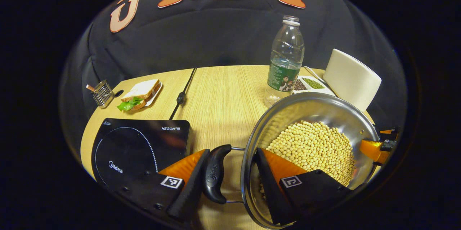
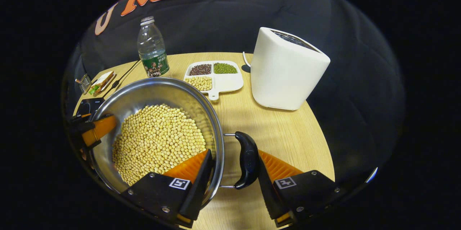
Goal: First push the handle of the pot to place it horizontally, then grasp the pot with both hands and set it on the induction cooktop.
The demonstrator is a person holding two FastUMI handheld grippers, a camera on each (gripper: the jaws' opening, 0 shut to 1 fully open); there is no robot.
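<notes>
A steel pot [image 1: 309,109] full of soybeans [image 1: 317,147] is to the right of the black induction cooktop [image 1: 133,150]. My left gripper [image 1: 233,152] is shut across the pot's black side handle [image 1: 216,176], one finger outside the handle and the other inside the wall. On the opposite side, my right gripper [image 2: 234,154] is shut the same way on the other handle [image 2: 248,158] of the pot [image 2: 158,93]. Each view shows the other gripper's orange finger at the far rim, the right gripper [image 1: 374,149] and the left gripper [image 2: 93,129]. I cannot tell whether the pot rests on the table.
A water bottle [image 1: 286,60] stands behind the pot. A divided tray [image 2: 216,75] of beans and a white appliance [image 2: 286,67] are at the back right. A sandwich [image 1: 140,94], a wire holder [image 1: 102,93] and a black cable [image 1: 182,96] lie behind the cooktop.
</notes>
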